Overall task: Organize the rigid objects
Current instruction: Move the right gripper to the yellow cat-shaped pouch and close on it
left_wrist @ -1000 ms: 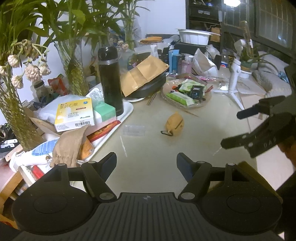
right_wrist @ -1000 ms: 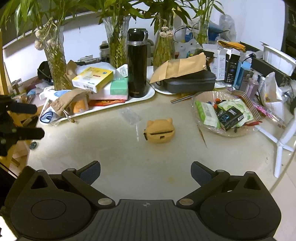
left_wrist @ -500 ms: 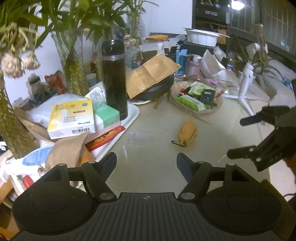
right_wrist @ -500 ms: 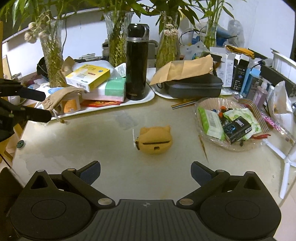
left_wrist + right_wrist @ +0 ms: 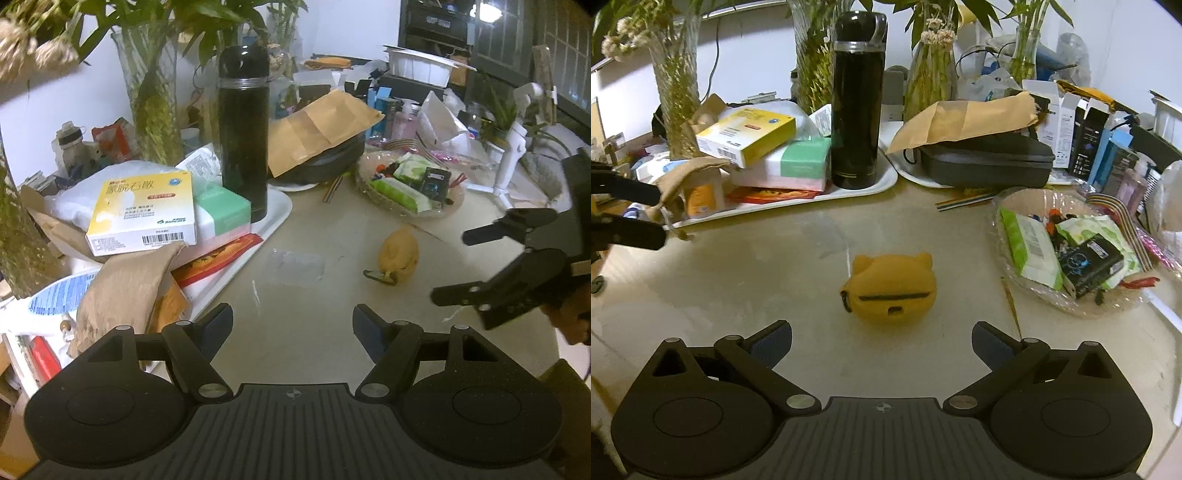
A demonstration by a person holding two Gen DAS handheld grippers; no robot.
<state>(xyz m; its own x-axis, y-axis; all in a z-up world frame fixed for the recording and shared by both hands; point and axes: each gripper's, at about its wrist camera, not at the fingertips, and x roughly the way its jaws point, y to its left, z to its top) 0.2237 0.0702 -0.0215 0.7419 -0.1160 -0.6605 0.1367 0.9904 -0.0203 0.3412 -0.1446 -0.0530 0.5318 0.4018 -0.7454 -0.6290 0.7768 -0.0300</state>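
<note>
Early stage, nothing sorted yet. Yellow case (image 5: 892, 290) alone on bare table (image 5: 738, 288), just ahead of right gripper (image 5: 882, 341); jaws apart, empty. Left gripper (image 5: 291, 326) also apart, empty, over table beside tray (image 5: 275, 218). Pickup and placing still to do.

The yellow-and-white medicine box (image 5: 142, 218) on the tray at the left carries large Chinese characters on its top, only partly legible, perhaps ending in 石散, and a barcode label on its near side. Other packaging print is too small to read.
</note>
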